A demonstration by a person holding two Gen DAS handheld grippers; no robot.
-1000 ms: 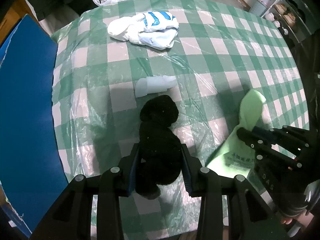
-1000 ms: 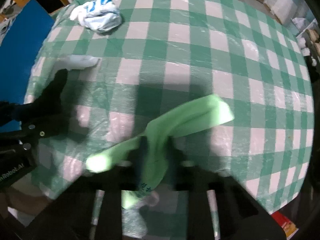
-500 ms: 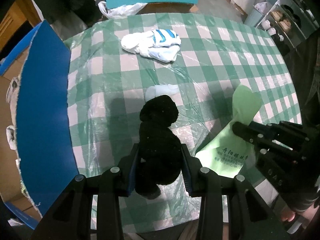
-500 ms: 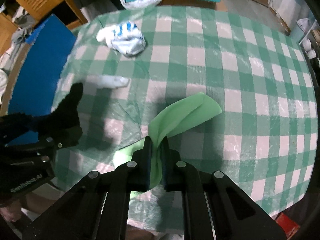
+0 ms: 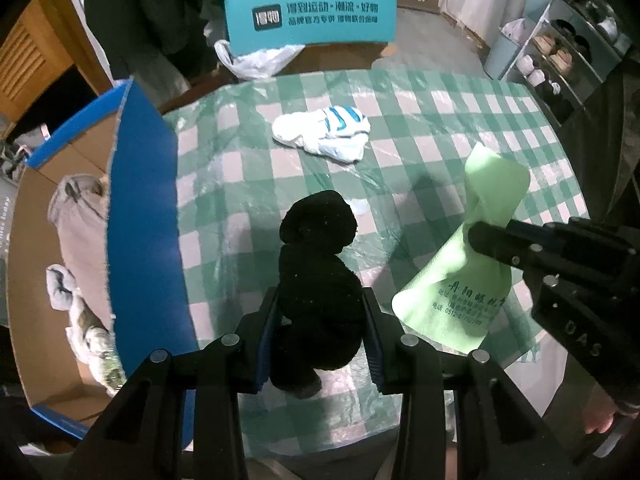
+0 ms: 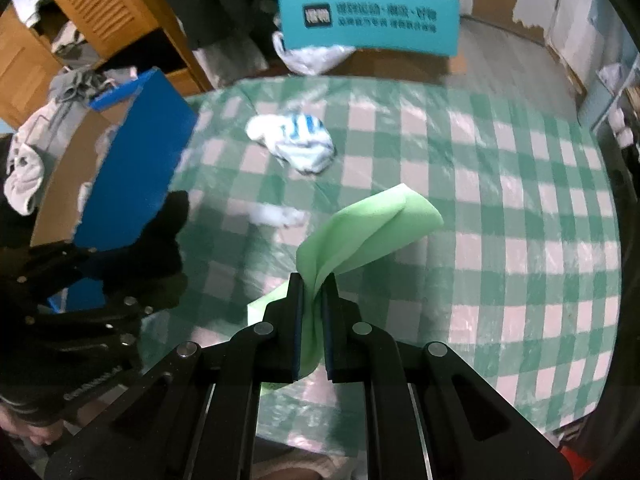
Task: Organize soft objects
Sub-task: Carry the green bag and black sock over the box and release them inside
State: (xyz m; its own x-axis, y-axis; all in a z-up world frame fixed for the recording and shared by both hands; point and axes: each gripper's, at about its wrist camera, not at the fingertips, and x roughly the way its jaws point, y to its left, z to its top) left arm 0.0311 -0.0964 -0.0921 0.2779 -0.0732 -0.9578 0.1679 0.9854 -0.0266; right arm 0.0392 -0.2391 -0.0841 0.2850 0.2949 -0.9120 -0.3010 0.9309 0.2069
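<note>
checked table [image 5: 440, 128], black plush [image 5: 320, 280] gripped, green cloth [image 6: 360, 236] pinched

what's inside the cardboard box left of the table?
In the cardboard box, the left wrist view shows a grey garment and crumpled pale cloth lying on its floor. The blue flap covers the side nearest the table, so anything there is hidden.
</note>
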